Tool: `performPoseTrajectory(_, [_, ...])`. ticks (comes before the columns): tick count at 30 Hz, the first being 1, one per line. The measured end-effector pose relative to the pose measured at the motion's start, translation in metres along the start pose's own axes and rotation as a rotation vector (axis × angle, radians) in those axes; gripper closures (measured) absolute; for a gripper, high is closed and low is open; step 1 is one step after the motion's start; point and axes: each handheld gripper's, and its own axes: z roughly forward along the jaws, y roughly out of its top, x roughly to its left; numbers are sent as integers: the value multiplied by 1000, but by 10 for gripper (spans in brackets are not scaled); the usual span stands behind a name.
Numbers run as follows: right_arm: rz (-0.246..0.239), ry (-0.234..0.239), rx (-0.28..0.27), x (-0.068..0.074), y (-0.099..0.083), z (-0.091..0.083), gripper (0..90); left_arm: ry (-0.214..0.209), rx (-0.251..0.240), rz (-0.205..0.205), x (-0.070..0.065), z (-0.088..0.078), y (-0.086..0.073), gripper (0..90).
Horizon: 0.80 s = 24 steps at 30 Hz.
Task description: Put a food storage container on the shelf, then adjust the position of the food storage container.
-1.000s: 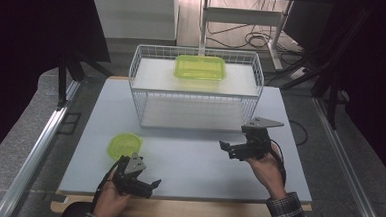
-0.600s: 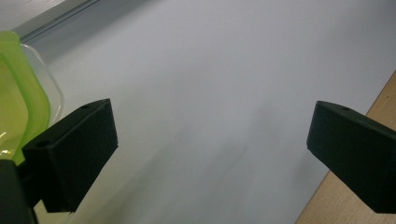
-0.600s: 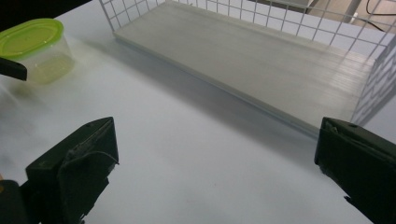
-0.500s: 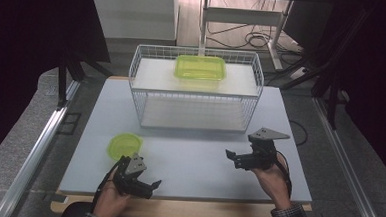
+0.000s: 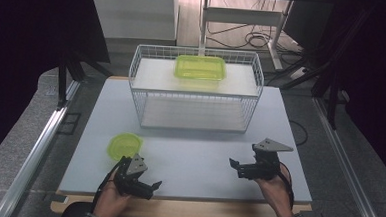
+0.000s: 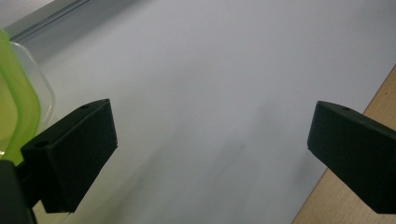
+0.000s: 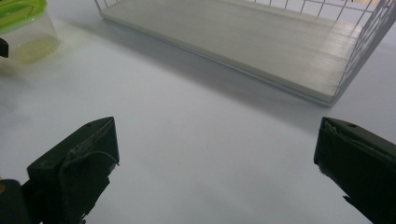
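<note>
A small round clear container with a green lid [image 5: 125, 146] stands on the white table [image 5: 198, 154] at the front left; it shows at the left edge [image 6: 16, 112] of the left gripper view and top left [image 7: 23, 28] of the right gripper view. My left gripper [image 5: 153, 186] rests open just in front of it near the table's front edge, jaws wide apart over bare table [image 6: 210, 154]. My right gripper [image 5: 234, 166] hovers open at the front right, nothing between its jaws [image 7: 215, 172]. A rectangular green-lidded container [image 5: 200, 68] sits on the white wire rack's [image 5: 194, 91] top shelf.
The wire rack stands at the back middle of the table, its lower shelf [image 7: 243, 46] bare. A wooden strip [image 5: 185, 211] runs along the table's front edge. Metal rails [image 5: 38, 150] flank the table on both sides.
My right gripper has drawn back toward the front edge and a little to the right, still open. The left gripper has stayed where it was.
</note>
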Motion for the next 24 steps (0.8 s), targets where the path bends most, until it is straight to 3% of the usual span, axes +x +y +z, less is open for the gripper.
performPoseTrajectory(6, [-9, -20, 15, 0, -13, 1, 0, 8, 4, 15, -1, 1, 0, 8])
performPoseTrajectory(16, [-11, -13, 74, 0, -27, 11, 0, 16, 9, 43, -3, 2, 0, 3])
performPoseTrajectory(24, [-6, -21, 72, -3, -28, 11, 0, -26, -5, -24, 2, 1, 7, 6])
